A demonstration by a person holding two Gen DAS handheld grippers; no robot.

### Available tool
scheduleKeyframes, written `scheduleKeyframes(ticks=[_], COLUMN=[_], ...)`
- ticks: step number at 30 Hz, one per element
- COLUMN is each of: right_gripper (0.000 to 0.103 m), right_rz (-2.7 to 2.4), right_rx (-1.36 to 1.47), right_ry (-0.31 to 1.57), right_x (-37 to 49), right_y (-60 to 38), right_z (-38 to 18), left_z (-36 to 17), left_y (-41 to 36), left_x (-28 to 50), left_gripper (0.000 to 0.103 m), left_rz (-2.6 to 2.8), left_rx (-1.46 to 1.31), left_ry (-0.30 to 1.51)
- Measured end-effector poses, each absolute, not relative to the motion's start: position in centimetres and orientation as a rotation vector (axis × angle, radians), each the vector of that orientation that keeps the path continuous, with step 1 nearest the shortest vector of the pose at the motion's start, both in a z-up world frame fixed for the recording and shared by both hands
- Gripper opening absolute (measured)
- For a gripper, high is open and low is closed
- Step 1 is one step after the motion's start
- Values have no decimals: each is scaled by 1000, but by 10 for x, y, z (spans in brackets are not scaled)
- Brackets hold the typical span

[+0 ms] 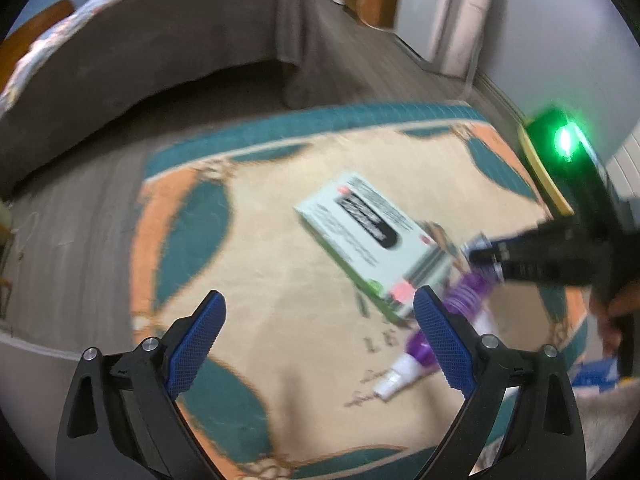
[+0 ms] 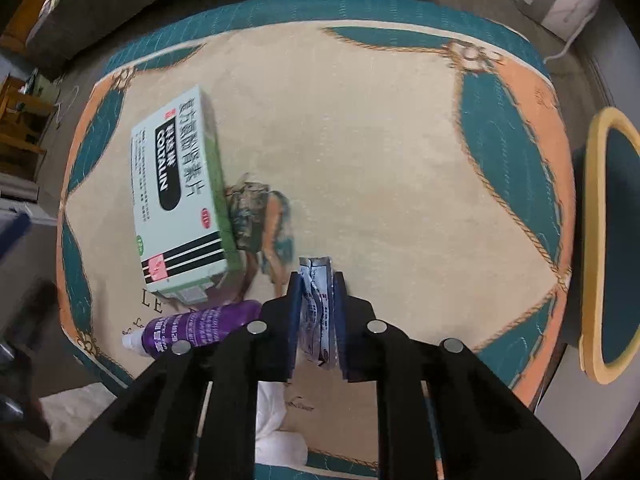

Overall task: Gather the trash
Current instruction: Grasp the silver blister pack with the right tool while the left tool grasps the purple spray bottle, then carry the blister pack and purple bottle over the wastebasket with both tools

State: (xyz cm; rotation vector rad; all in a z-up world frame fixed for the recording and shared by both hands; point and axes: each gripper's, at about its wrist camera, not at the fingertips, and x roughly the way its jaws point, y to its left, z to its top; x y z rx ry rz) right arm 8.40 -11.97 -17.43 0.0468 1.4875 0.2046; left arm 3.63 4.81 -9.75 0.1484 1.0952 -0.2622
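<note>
Wrapper: crumpled silver-blue packet [image 2: 317, 312] sitting upright between the right gripper's [image 2: 317, 280] blue pads, above the rug [image 2: 380, 168].
Right gripper: jaws pinching the packet.
Left gripper: [image 1: 320, 312] hovering over the rug, jaws spread wide, holding nothing.
Purple tube: [image 2: 200, 326] lying at the packet's 9 o'clock.
Medicine box: [image 2: 180, 188] lying flat at 10 o'clock, just beside the tube.
Bin: yellow-rimmed [image 2: 596, 240], standing at 3 o'clock off the rug.

Under me lies a cream rug with a teal and orange border [image 2: 392, 152], spread on a grey wood-look floor [image 1: 80, 216]. On the rug, to the left, I see a pale green cardboard medicine box [image 2: 180, 188]. Just near of it lies a purple plastic bottle with a white cap [image 2: 200, 326], on its side. Right of the rug stands a dark green bin with a yellow rim [image 2: 592, 240].
</note>
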Motion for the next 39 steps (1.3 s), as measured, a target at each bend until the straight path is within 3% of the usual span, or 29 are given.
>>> scheduleKeyframes(ticks=[5,8,16,27,39], right_gripper=[14,14,14,14,14], right_rz=[177,184,188,181,91], right_rx=[86,87,57,85,160], right_ry=[1433,1403,1375,1342,1180], right_x=[87,85,82,73,72], right_y=[-140,-147,-155,-183,-244], right_z=[-156,-145,-123,-106,-66], left_z=[-118,-130,-152,-159,-77], left_y=[13,-9,-36,-49,-78], left_x=[26,21,10,8,20], left_gripper=[90,70,48,37,33], left_rz=[-369,-429,-509,-503,-502], left_rx=[210,250,309,352,336], left_ry=[1120,1145,1166,1121,879])
